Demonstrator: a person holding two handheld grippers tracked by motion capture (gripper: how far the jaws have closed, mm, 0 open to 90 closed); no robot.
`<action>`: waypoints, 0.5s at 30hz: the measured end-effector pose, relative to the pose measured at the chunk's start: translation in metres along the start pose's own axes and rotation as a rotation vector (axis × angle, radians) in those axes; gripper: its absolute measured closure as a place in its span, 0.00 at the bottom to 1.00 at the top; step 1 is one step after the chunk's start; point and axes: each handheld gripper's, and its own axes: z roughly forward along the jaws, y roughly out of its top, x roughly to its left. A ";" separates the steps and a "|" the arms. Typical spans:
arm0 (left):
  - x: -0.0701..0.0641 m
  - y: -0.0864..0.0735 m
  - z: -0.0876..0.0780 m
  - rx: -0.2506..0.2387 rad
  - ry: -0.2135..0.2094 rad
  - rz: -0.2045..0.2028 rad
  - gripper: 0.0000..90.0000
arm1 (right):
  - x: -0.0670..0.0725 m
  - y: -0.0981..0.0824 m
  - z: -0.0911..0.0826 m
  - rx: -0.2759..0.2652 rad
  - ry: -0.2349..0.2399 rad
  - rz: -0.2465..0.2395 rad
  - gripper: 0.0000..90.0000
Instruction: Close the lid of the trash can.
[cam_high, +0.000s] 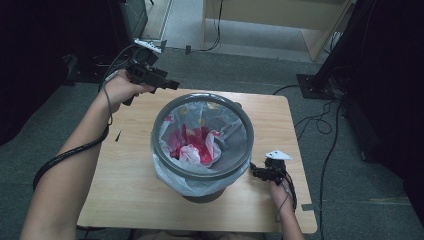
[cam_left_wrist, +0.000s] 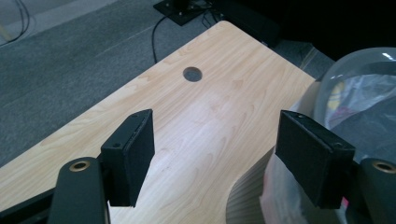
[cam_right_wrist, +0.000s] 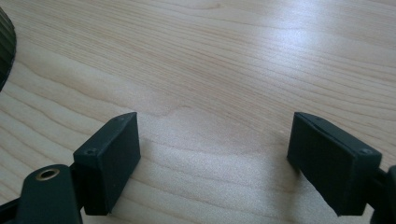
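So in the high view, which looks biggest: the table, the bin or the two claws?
1. Table.
2. Bin.
3. Left claw and right claw: both far smaller, too alike to rank; the left is raised nearer the camera.

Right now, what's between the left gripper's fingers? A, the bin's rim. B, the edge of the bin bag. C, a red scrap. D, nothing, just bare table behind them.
D: in the left gripper view the left gripper has its fingers spread wide with only the table seen through the gap; the bin and its bag sit off to the side.
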 end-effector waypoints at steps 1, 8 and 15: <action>0.002 -0.001 -0.001 -0.002 0.009 -0.003 0.31 | 0.000 0.000 0.000 0.000 0.000 0.000 0.19; 0.014 -0.010 -0.005 -0.028 0.051 -0.039 0.31 | 0.000 0.000 0.000 0.000 0.000 0.001 0.19; 0.027 -0.024 -0.007 -0.026 0.084 -0.062 0.27 | 0.001 0.000 0.000 0.000 0.000 0.002 0.19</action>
